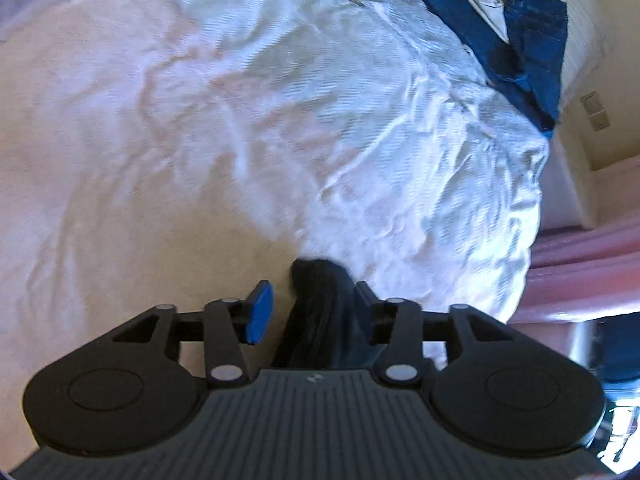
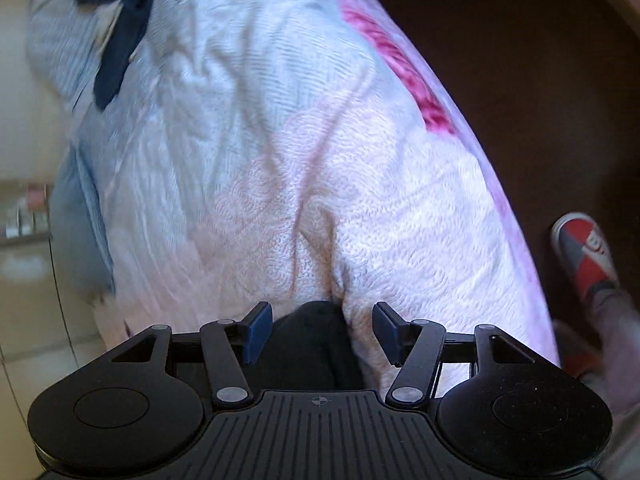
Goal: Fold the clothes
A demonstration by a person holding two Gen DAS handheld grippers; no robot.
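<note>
Between the blue pads of the left gripper (image 1: 310,312), a bunched dark garment (image 1: 320,320), pads spread apart, cloth lying against the right-hand pad and clear of the left one. Whether truly gripped or only resting there, cannot tell. Just beyond, a rumpled white bedspread (image 1: 280,120) filling most of the left wrist view. Farther off near its far edge, a pair of blue jeans (image 1: 520,40) with a pale cloth (image 1: 484,4) lying on them. Off to the right, a pink bed skirt (image 1: 580,256) hanging down.

Between the pads of the right gripper (image 2: 320,332), the same dark garment (image 2: 316,340), fingers likewise apart, cloth beside the left pad and short of the right one; hold uncertain. Past it, the white bedspread with a magenta stripe (image 2: 400,64) along its right side. Beside the bed on the dark floor (image 2: 540,80), a foot in a red and grey slipper (image 2: 584,256).
</note>
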